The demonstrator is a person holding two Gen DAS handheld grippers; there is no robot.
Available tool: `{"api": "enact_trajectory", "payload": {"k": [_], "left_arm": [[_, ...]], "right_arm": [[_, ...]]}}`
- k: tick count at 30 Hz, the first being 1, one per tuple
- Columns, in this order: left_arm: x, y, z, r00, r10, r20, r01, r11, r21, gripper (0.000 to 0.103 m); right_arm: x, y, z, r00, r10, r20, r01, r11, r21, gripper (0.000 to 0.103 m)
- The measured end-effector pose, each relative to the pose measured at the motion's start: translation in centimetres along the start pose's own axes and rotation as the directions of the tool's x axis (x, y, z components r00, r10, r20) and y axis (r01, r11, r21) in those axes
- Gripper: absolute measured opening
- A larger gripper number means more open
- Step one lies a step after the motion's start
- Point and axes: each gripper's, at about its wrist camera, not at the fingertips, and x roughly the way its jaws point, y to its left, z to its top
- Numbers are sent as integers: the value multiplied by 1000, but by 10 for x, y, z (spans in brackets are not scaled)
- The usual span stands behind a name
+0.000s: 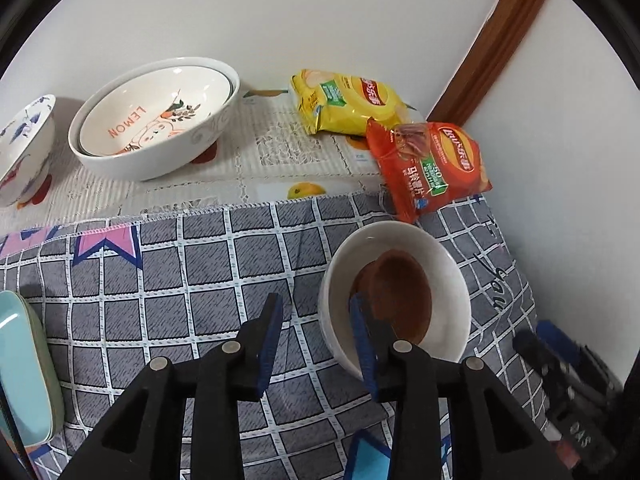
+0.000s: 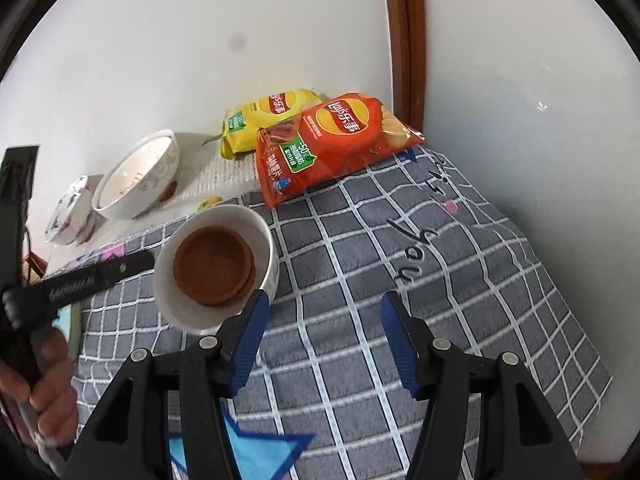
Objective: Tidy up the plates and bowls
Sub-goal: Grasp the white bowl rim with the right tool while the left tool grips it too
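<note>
Straddling the white bowl (image 1: pixel 394 296) rim, our spread, empty left gripper (image 1: pixel 316 344) is closing next; right gripper (image 2: pixel 324 340) is waiting wide beside it.

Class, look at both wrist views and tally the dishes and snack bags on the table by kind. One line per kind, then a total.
Bowls: 4, namely the blue-flowered bowl, the two nested bowls and the white bowl.
Brown saucers: 2.
Teal plate: 1.
Chip bags: 2, yellow bag and red bag.
Total: 9.

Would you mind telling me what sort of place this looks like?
Probably a home dining corner: a table under a checked cloth, ceramic bowls by a white wall, and crisp bags beside wooden door trim.
</note>
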Motion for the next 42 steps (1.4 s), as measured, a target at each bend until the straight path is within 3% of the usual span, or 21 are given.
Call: {"api": "enact_trajectory", "payload": {"k": [5, 11, 13, 18, 23, 36, 42], "left_arm": [[12, -2, 1, 1000, 0, -23, 0, 1000, 10, 33], [28, -5, -1, 998, 33, -54, -32, 999, 32, 32], [33, -6, -1, 997, 42, -62, -39, 998, 38, 32], [42, -9, -2, 997, 26, -75, -22, 998, 51, 22], [46, -14, -3, 997, 20, -77, -15, 997, 72, 13], [55, -11, -2, 996, 12, -83, -9, 999, 35, 13], [57, -13, -2, 997, 18, -81, -14, 999, 44, 13]], "right_arm": [[23, 10, 16, 999, 44, -27, -44, 999, -3, 54], [56, 23, 21, 994, 61, -94, -63, 998, -20, 36], [67, 25, 21, 991, 60, -123, -63, 998, -19, 26], [84, 28, 23, 986, 75, -151, -76, 997, 3, 19], [92, 30, 24, 987, 63, -147, -61, 998, 21, 18], [95, 29, 24, 991, 53, -126, -52, 999, 11, 18], [100, 29, 25, 987, 77, -139, -77, 997, 2, 11]]}}
